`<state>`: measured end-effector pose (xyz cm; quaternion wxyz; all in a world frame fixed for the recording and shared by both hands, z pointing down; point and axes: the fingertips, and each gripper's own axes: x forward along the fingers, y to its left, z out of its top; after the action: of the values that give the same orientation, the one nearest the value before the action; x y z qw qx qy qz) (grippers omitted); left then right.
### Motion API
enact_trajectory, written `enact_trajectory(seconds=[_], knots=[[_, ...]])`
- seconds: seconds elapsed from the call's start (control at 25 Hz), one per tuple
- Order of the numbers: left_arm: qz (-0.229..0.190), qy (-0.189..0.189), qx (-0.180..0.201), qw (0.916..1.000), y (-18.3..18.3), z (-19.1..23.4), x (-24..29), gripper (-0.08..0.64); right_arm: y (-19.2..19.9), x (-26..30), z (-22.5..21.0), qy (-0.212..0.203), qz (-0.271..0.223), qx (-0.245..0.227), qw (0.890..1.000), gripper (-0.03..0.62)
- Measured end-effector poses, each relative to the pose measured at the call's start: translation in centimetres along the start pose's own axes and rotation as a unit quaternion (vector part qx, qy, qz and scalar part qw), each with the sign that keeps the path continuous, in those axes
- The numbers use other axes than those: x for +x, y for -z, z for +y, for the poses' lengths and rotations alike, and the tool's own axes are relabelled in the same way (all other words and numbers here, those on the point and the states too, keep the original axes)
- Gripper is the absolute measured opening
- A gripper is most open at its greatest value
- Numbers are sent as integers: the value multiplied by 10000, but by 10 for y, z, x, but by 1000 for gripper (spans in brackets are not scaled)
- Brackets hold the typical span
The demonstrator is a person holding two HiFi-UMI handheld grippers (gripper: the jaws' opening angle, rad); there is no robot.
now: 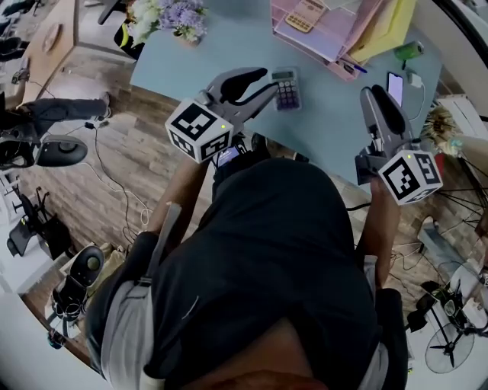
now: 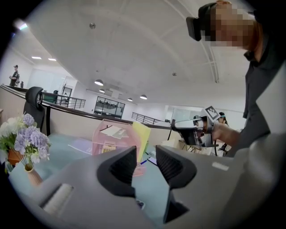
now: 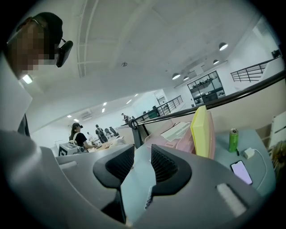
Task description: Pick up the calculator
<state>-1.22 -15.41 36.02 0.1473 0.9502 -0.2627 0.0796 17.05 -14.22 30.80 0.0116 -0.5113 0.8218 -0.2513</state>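
Note:
The calculator (image 1: 287, 87), grey with purple keys, lies flat near the front edge of the pale blue table (image 1: 335, 114). My left gripper (image 1: 268, 81) hovers just left of it, its tips beside the calculator's near-left side. The jaws stand slightly apart with nothing between them (image 2: 145, 161). My right gripper (image 1: 375, 93) is held over the table's right part, well to the right of the calculator. It also shows a narrow empty gap (image 3: 143, 163). From the left gripper view, the right gripper (image 2: 196, 129) shows in the person's hand.
At the table's back stand a pink tray (image 1: 305, 34) and yellow folders (image 1: 389, 27). A phone (image 1: 395, 87), a white charger (image 1: 415, 78) and a green can (image 1: 408, 52) lie at the right. A flower vase (image 1: 171, 19) stands at the back left. Cables and gear cover the floor (image 1: 114, 190).

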Motion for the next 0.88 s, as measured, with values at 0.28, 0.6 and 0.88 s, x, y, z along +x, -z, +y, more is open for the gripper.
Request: enact_trajectory(seconds=[0.28, 0.6, 0.88], knots=[[184, 350, 17, 9992, 8, 9, 11, 187, 3, -4, 3, 291, -147, 69, 9994, 118], [448, 666, -81, 9967, 27, 26, 19, 187, 10, -13, 7, 742, -250, 132, 9968, 118], [715, 749, -233, 9944, 53, 46, 33, 188, 24, -11, 6, 957, -136, 243, 9950, 118]])
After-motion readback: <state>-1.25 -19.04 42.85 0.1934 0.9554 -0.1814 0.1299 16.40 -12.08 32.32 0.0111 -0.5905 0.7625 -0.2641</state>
